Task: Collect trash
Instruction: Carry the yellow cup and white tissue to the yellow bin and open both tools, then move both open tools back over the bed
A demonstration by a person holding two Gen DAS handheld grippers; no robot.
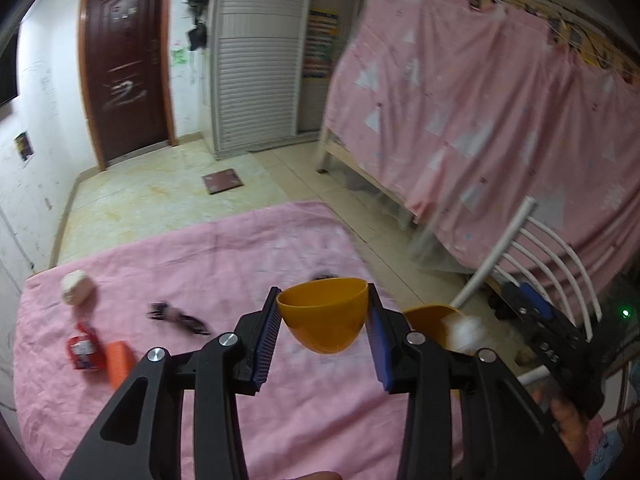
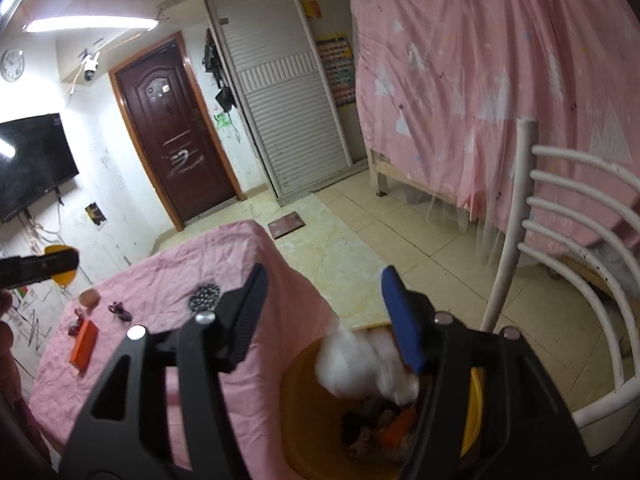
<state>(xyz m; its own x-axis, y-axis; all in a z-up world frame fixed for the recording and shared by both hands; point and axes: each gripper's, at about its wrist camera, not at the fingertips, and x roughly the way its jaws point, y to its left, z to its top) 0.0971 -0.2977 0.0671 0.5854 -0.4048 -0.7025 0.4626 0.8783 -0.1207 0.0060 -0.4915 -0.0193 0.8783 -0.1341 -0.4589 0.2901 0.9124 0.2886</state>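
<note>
My left gripper [image 1: 323, 326] is shut on an orange bowl [image 1: 324, 320] and holds it above the pink-covered table [image 1: 240, 248]. On the table lie a white crumpled lump [image 1: 76, 289], a red wrapper [image 1: 84, 350], an orange box [image 1: 119, 362] and a dark wrapper [image 1: 176, 315]. My right gripper [image 2: 324, 312] is open above a yellow bin [image 2: 304, 408] beside the table. A white tissue wad [image 2: 360, 364] is blurred in mid-air over the bin's mouth, free of the jaws. The bin holds dark and orange scraps [image 2: 380, 428].
A white slatted chair [image 2: 560, 280] stands right of the bin. A bed draped in pink cloth [image 2: 500, 100] fills the right side. A dark spiky item [image 2: 205, 297] lies at the table's far edge. A brown door [image 2: 176, 128] and a scale [image 2: 286, 225] are beyond.
</note>
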